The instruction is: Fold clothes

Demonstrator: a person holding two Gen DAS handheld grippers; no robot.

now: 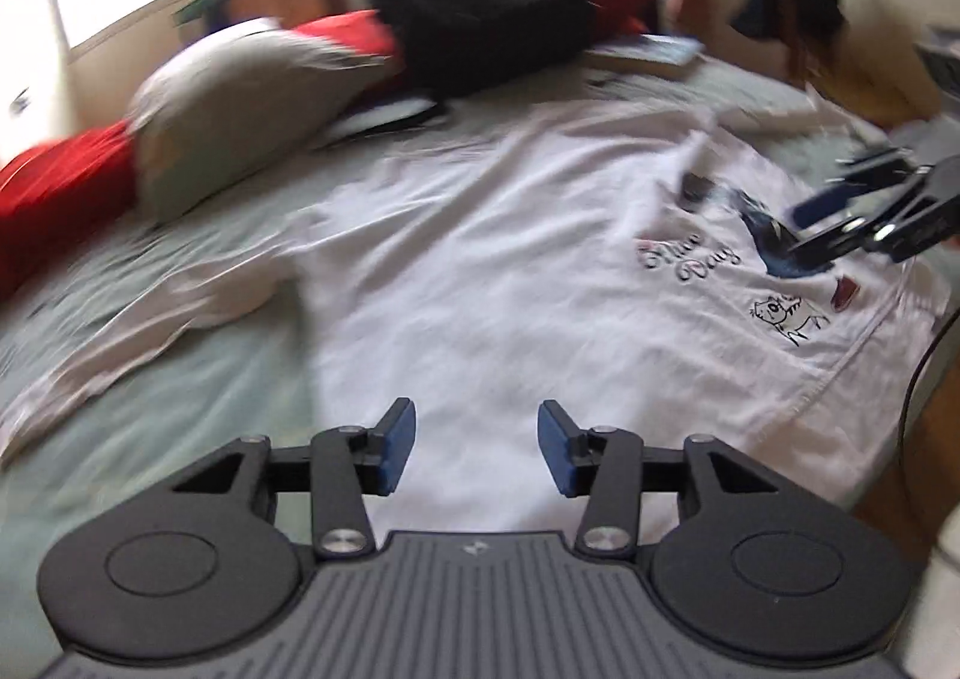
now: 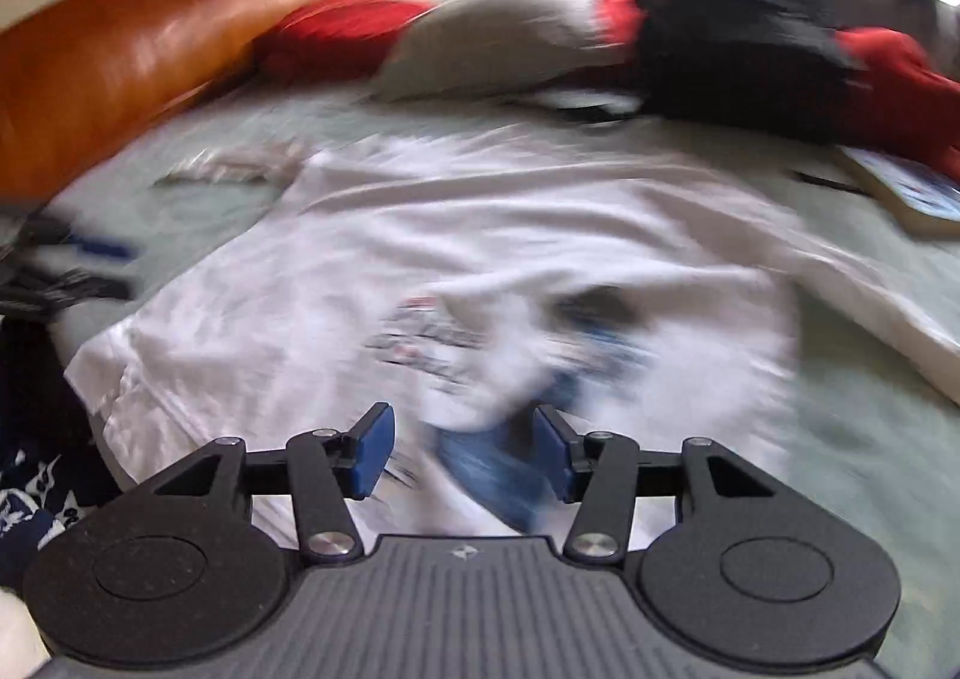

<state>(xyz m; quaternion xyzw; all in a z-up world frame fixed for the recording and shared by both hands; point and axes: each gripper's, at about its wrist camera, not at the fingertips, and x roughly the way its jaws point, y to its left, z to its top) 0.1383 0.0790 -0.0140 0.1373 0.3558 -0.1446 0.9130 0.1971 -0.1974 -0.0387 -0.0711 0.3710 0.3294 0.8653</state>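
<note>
White shirt (image 1: 480,259) lies spread on the bed (image 1: 180,379), apparently unfolded; both grippers (image 1: 477,454) (image 2: 462,451) hover released, holding nothing; folding remains.

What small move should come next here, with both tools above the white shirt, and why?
Probably lower both tools to a fresh edge of the white T-shirt and pinch it for the next fold. The left tool and right tool both stand open with nothing gripped, and the shirt lies loosely spread on the green bed sheet, one sleeve still out to the side.

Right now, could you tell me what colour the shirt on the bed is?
White, with a small printed design; the shirt shows best in the left wrist view.
</note>
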